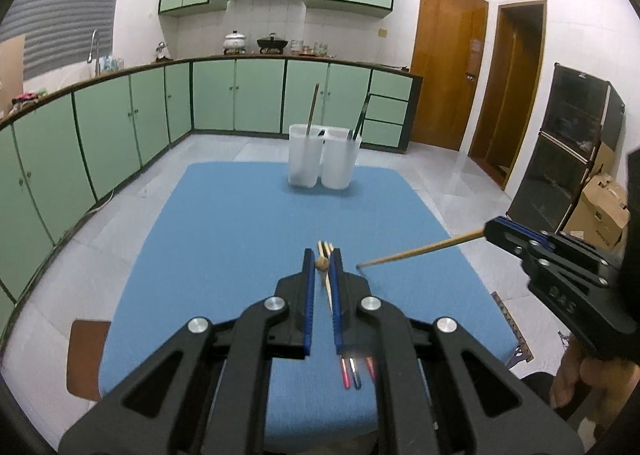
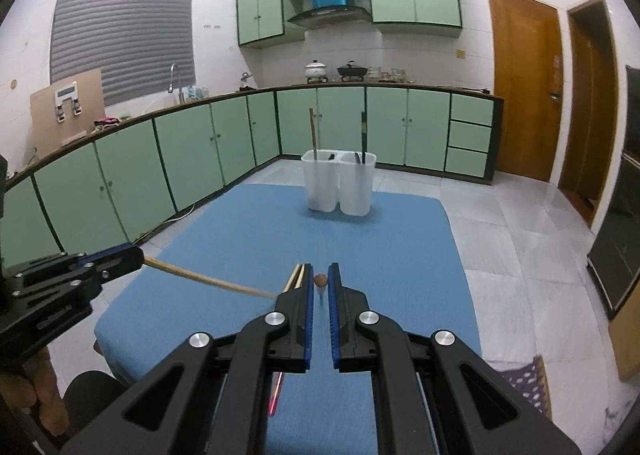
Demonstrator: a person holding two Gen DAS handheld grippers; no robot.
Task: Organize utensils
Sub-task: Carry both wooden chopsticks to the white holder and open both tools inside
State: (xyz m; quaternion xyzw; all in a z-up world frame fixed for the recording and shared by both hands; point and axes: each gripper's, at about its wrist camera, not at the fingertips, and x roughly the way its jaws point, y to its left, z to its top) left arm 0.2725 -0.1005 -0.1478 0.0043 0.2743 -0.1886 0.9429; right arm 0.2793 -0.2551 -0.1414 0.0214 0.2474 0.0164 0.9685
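My left gripper [image 1: 322, 255] is shut on a pale wooden chopstick [image 1: 322, 264], seen end-on between its blue pads; from the right wrist view the same gripper [image 2: 138, 255] holds that stick [image 2: 208, 281] slanting over the mat. My right gripper [image 2: 321, 271] is shut on a brown chopstick [image 2: 320, 279], which in the left wrist view [image 1: 420, 251] juts out of that gripper [image 1: 491, 232]. More pale chopsticks [image 1: 325, 245] and red and blue sticks [image 1: 352, 371] lie on the blue mat [image 1: 220, 235]. A white two-compartment holder [image 1: 324, 159] stands at the mat's far end with sticks upright in it.
Green kitchen cabinets [image 1: 100, 135] run along the left and back. A brown stool [image 1: 86, 355] sits by the table's left corner. Cardboard boxes [image 1: 600, 207] and a black cabinet [image 1: 568, 143] stand on the right. A person's hand [image 1: 576, 375] grips the right tool.
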